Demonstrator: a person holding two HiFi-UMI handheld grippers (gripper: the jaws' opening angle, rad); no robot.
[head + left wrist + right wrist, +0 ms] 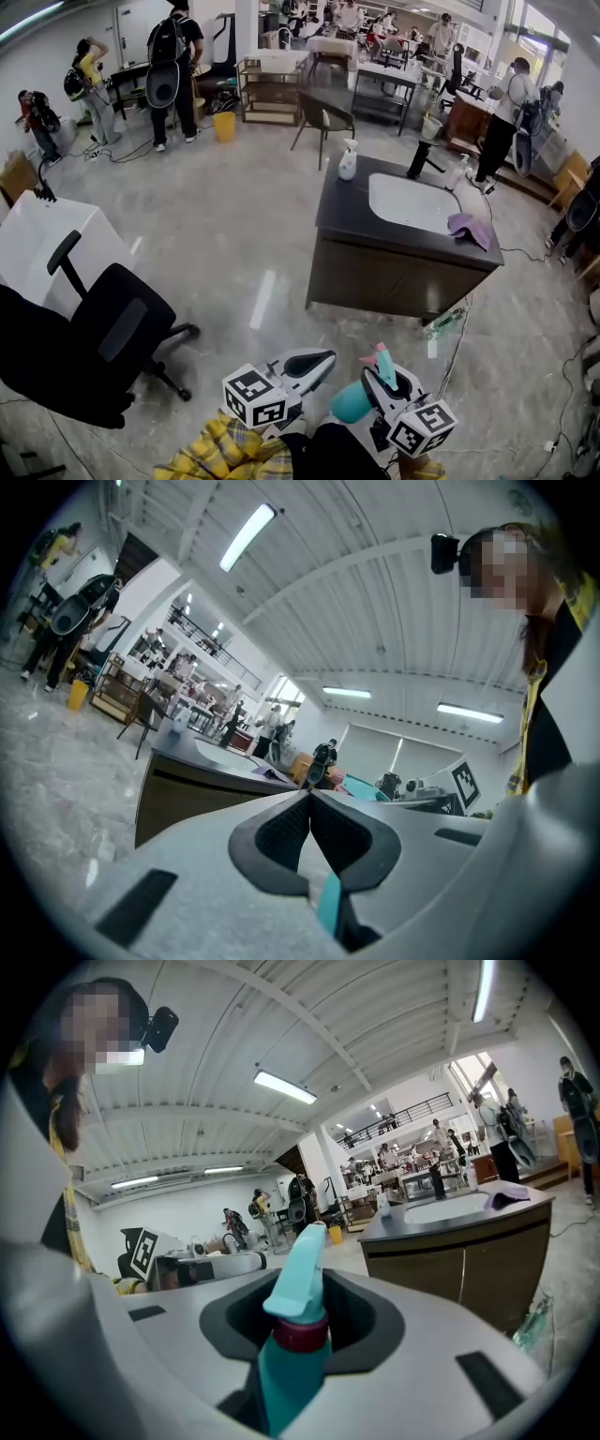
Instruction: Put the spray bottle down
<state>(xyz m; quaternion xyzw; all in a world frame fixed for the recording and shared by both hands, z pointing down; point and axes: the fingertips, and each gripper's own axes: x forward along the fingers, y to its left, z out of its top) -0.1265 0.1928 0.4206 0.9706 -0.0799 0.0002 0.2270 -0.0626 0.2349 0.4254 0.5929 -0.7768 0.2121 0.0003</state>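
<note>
Right now, closest to the camera, the right gripper point(386, 377) is holding the teal spray bottle point(292, 1335). Its jaws are standing partly apart, closed on the bottle's sides. The dark red collar and the teal nozzle are poking up between the tips. Where exactly the pads are pressing is probably just under the collar, though the right gripper view is cutting that part off. In the head view the bottle is hanging low in front of the person, above the floor and resting on nothing.

Just beside it, the left gripper point(308, 803) is carrying nothing: its two dark pads are meeting tip to tip, with no gap and no object between them. A yellow plaid sleeve point(220, 450) is showing under the two marker cubes.

Further out, a black office chair point(103, 337) is standing at the left, on the glossy grey floor point(225, 244). Ahead and slightly to the right, well apart from both grippers, a dark vanity counter point(345, 214) is carrying a white sink basin point(408, 202), a black faucet point(419, 159), a white spray bottle point(348, 159) at its far left corner and a purple cloth point(469, 228) at the basin's right edge. Beyond that, people are standing among shelves and tables.

As for the task, nothing is being finished yet: the teal bottle is gripped in mid-air. Left to do, by this reading, are carrying it to a surface, most likely the counter, lowering it upright and opening the jaws.
</note>
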